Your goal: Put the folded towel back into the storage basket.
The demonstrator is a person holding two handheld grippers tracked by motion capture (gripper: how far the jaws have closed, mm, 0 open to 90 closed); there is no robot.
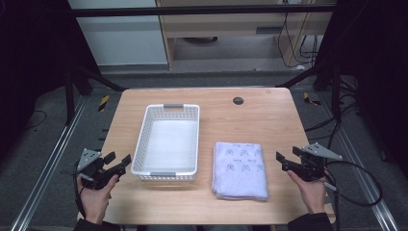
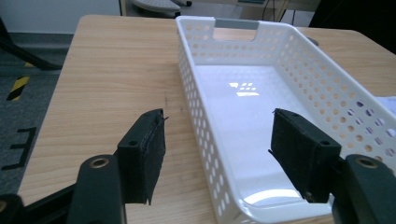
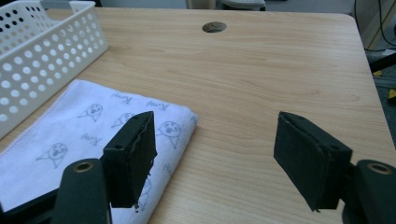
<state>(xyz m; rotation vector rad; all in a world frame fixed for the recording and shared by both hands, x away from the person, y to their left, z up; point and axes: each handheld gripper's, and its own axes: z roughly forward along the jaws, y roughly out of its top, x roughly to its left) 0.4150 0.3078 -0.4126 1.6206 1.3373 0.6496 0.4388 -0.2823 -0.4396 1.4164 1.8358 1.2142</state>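
Note:
A white perforated basket (image 1: 192, 126) stands empty at the middle of the wooden table (image 1: 260, 120). Right of it lies a folded pale towel (image 1: 240, 168) printed with small drawings. My left gripper (image 1: 118, 162) hovers open near the basket's front left corner; in the left gripper view the basket (image 2: 327, 88) lies just ahead of its parted jaws (image 2: 219, 156). My right gripper (image 1: 286, 160) is open at the table's right edge, right of the towel; in the right gripper view the towel (image 3: 70, 135) sits ahead and left of the gripper (image 3: 217, 161).
A dark round hole (image 1: 238, 100) is set in the table near the far edge, also visible as the hole (image 3: 214, 26) in the right gripper view. Cables (image 1: 356, 192) trail off the table's right side. Dark floor and metal frame legs surround the table.

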